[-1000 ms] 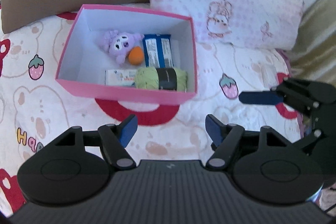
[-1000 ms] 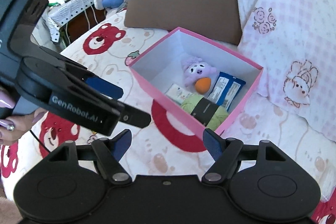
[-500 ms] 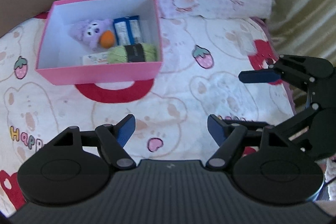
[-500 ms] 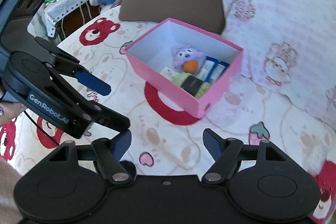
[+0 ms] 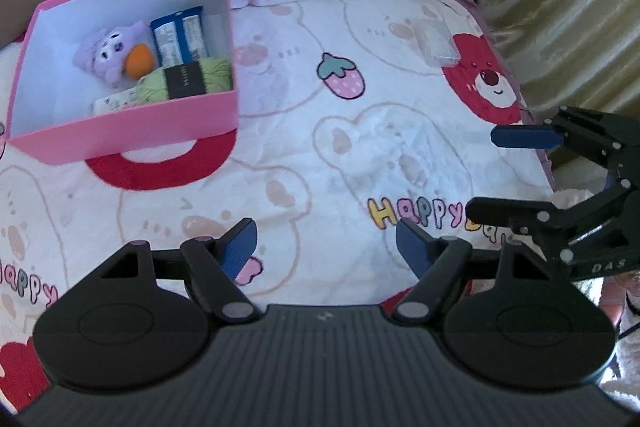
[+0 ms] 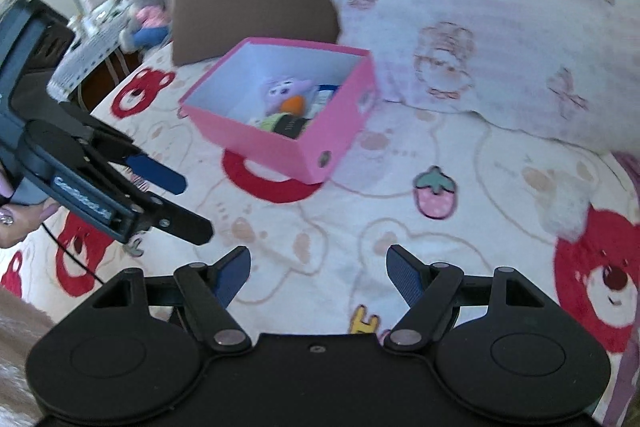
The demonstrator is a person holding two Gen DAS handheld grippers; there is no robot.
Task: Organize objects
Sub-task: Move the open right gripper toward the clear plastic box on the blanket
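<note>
A bed covered in a white sheet [image 5: 352, 155] printed with bears and strawberries fills both views. A pink cardboard box [image 5: 124, 139] sits on the sheet near the pillows, to the left in the left wrist view. Inside it lie a purple plush toy [image 5: 108, 53], a small orange ball [image 5: 140, 65] touching the plush, a blue snack packet [image 5: 180, 35], a skein of green yarn [image 5: 188, 83] with a dark label, and a small white packet [image 5: 114, 103] against the near wall.

The left claw [image 5: 326, 247] is open and empty above bare sheet; its jaws have just been opening a little, with nothing between them. The right claw [image 6: 318, 271] is also open and empty, held just beside the left one.

Well apart from the box, close to the bed's right edge, a small clear plastic item [image 5: 436, 43] lies flat, touching a red bear print; it is blurred and I cannot tell what it is. This looks like the one thing not yet boxed, so the step in hand is likely reaching for it.

To do that well, bring one claw down over the item with the jaws astride its narrower side, press lightly into the soft bedding so the lower edges get under it, and close gently, since thin plastic may slip or crumple.
</note>
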